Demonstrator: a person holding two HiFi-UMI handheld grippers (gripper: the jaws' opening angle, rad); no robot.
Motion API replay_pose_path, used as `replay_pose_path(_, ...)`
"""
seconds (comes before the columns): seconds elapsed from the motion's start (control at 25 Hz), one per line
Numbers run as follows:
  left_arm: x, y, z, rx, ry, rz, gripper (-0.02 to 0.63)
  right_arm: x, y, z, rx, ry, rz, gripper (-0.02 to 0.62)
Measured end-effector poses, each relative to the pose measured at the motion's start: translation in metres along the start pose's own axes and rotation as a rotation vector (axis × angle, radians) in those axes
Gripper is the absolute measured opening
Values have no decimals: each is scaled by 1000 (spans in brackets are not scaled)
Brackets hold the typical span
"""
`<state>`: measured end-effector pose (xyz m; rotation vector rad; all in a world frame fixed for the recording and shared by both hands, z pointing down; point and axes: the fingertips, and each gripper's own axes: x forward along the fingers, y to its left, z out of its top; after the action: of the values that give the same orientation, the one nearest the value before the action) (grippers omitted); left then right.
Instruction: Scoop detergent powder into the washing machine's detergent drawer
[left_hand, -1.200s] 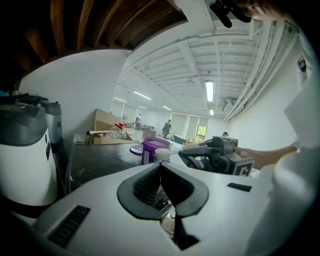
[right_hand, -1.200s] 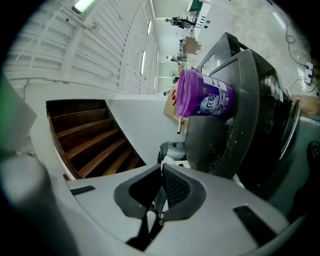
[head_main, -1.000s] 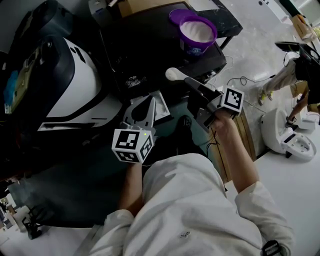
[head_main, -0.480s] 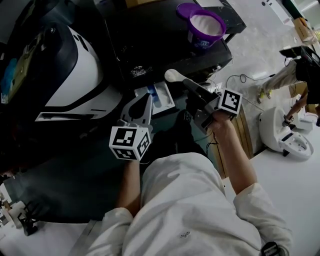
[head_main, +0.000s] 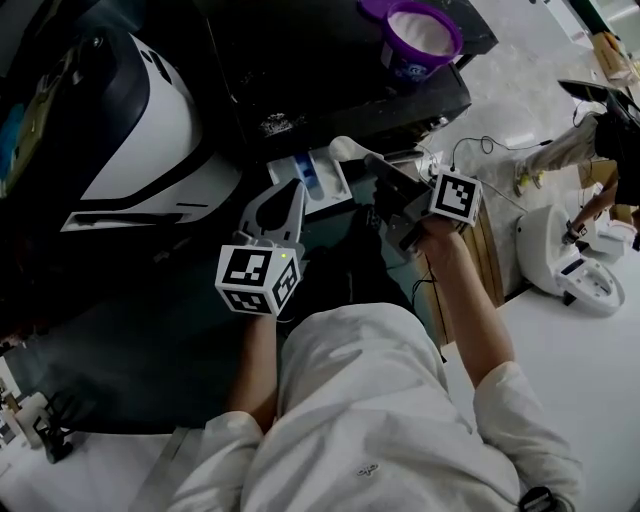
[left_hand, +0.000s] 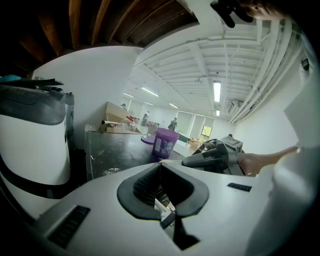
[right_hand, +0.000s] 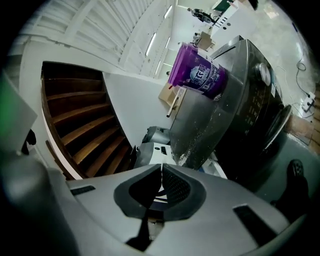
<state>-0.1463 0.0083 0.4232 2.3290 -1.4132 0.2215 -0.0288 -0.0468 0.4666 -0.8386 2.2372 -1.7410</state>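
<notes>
The white detergent drawer (head_main: 312, 180) with blue inserts stands pulled out from the dark washing machine (head_main: 330, 75). A purple tub of white powder (head_main: 420, 35) sits on the machine's top and also shows as the tub (left_hand: 165, 142) and the tub (right_hand: 197, 70). My right gripper (head_main: 372, 160) is shut on the handle of a white scoop (head_main: 347, 148), which hovers just right of the drawer. My left gripper (head_main: 298, 190) is shut, tips together, beside the drawer's near left edge, with nothing seen between its jaws. Both pairs of jaws meet at the tips in the left gripper view (left_hand: 160, 166) and the right gripper view (right_hand: 161, 167).
A white and dark appliance (head_main: 140, 130) stands left of the washing machine. Cables (head_main: 480, 155) lie on the floor to the right. Further right a person (head_main: 600, 135) stands near a white device (head_main: 575, 265). Wooden stairs (right_hand: 85, 125) rise behind.
The right gripper with the scoop has come closer to the drawer. The left gripper stays shut beside the drawer. The head view has shifted, so the tub sits nearer the top edge.
</notes>
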Motion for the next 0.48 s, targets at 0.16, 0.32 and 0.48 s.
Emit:
replay_pose_path(0.16,1,3,-8,-11,11,5,18,4,-13,-4,-41,30,-36,9)
replay_pose_path(0.32,2,7,-14,-20,20,9,18,7,-30,-8,-61,52,-80,9)
replay_pose_path(0.48,5,8,-21,-29,32,10,18,13,-41,-16,-83,78,-85,9)
